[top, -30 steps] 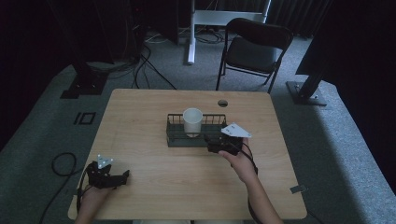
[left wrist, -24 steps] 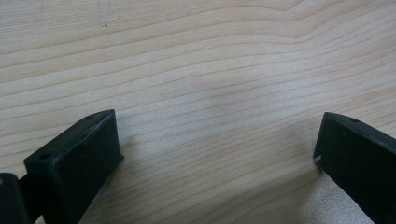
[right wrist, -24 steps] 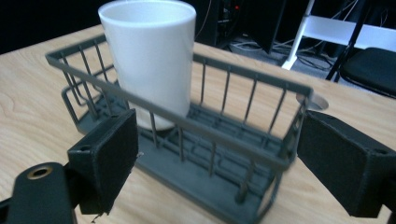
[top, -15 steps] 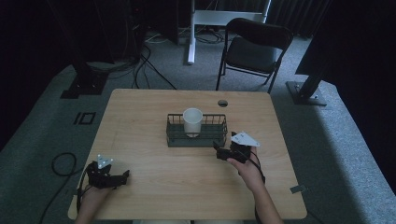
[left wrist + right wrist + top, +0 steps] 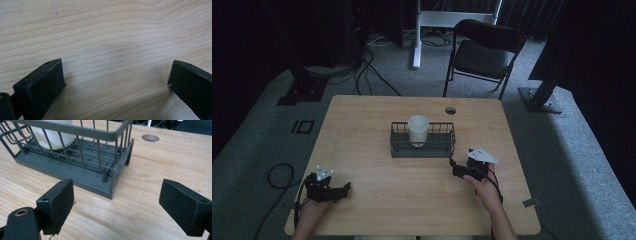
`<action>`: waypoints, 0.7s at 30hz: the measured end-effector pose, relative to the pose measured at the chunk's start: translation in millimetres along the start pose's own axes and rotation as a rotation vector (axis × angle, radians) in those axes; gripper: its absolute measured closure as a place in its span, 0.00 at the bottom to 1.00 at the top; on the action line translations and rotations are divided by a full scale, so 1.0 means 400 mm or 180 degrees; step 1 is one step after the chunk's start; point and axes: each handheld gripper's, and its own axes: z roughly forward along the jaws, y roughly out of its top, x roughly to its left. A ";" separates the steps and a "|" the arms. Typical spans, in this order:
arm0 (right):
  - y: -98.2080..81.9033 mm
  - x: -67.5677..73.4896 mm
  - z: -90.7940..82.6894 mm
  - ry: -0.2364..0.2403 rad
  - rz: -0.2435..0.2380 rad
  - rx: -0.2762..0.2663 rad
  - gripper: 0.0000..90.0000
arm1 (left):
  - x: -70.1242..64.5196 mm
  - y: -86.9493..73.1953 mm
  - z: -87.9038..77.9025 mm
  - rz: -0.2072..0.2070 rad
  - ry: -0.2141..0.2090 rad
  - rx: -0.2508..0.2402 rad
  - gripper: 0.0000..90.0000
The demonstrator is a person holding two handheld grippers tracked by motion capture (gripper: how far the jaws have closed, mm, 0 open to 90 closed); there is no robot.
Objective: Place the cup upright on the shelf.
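the white cup (image 5: 418,130) stands upright in the wire basket (image 5: 447,148) mid-tabletop (image 5: 362,125). right tongs (image 5: 457,169) gape wide and empty just off the basket's corner; left tongs (image 5: 343,187) rest wide open, empty, near the tabletop's front edge. best to approach the cup from above, clearing the basket wires.

Black right claw (image 5: 455,169) with grey triangular plate, trailing cable.

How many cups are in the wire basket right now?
1. A single white cup stands upright in the left half of the wire basket at mid-table; the right half looks bare. Nothing seems hidden behind the cup.
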 end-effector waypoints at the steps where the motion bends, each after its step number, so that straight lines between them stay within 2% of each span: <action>1: -0.003 -0.003 -0.001 0.0001 -0.0010 0.0014 0.14 | 0.000 0.000 0.000 0.0001 0.0000 0.0000 0.01; 17: -0.049 -0.059 -0.025 -0.0223 0.0155 0.0163 0.14 | 0.000 0.000 0.000 0.0000 0.0000 0.0000 0.01; 21: -0.060 -0.084 -0.036 -0.0312 0.0307 0.0248 0.14 | 0.000 0.000 0.000 0.0001 0.0000 0.0000 0.01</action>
